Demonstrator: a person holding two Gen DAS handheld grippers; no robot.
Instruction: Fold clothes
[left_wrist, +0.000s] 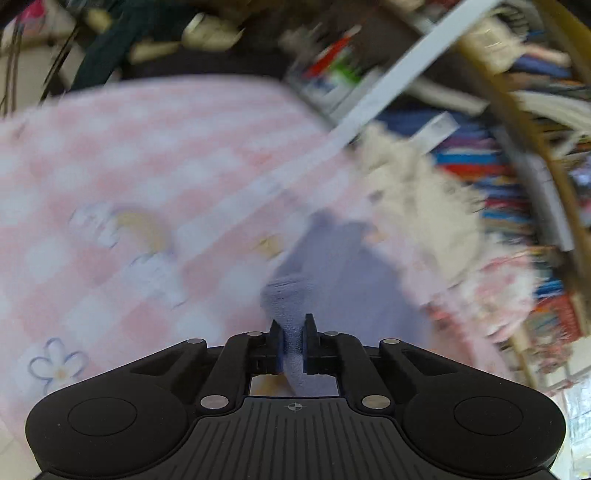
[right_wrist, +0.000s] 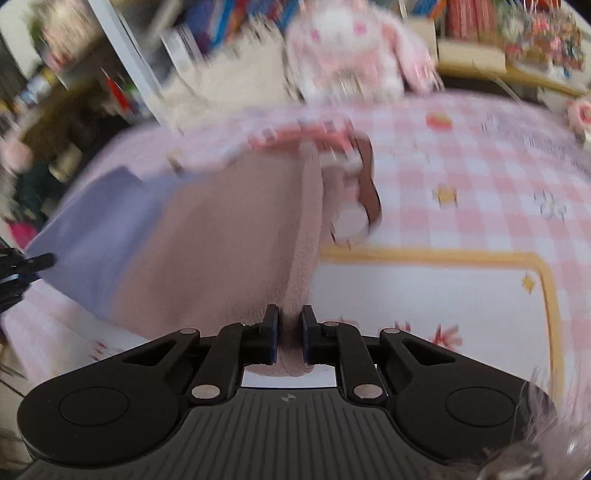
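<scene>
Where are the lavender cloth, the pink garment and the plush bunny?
lavender cloth (left_wrist: 295, 332): left wrist view, bunched fold between the fingers.
pink garment (right_wrist: 229, 236): right wrist view, broad middle panel.
plush bunny (right_wrist: 343, 40): right wrist view, its face.

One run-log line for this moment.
left tongs: shut on lavender cloth | right tongs: shut on pink garment | surface: checked bedspread | views motion-blurred

One garment (right_wrist: 207, 240), two grippers (left_wrist: 293, 341) (right_wrist: 290, 334), one plush rabbit (right_wrist: 351, 48), one checked bedcover (right_wrist: 480, 155)
</scene>
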